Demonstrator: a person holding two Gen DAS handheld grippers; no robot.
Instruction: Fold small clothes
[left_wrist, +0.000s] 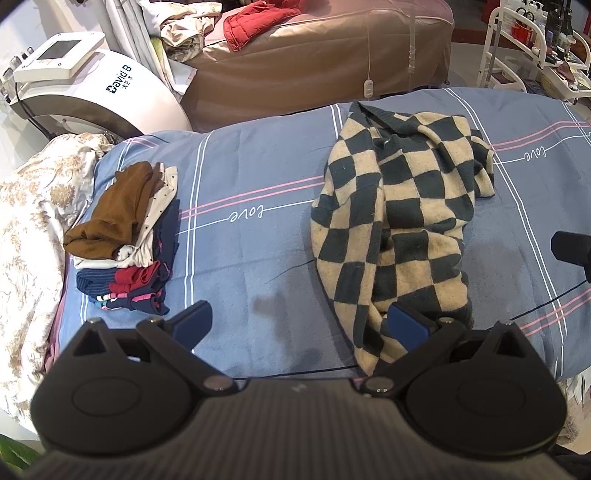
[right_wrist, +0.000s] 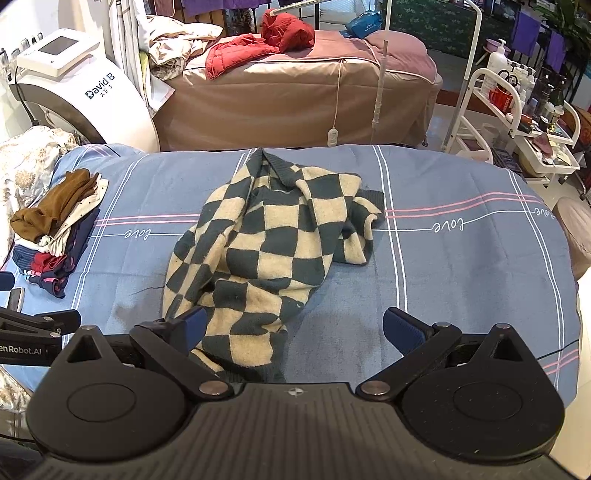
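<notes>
The soft knitted sweater (right_wrist: 269, 247) has dark green and cream squares like a checkerboard. The bed sheet (right_wrist: 461, 266) is blue with pink and white lines. The folded clothes pile (left_wrist: 125, 236) is brown, white, navy and red.

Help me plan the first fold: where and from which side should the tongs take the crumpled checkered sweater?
Grip the checkered sweater at its near hem, which trails toward both open tongs: left tongs and right tongs. Come in low from the near edge of the blue bedsheet; the far collar end is bunched and folded over.
</notes>
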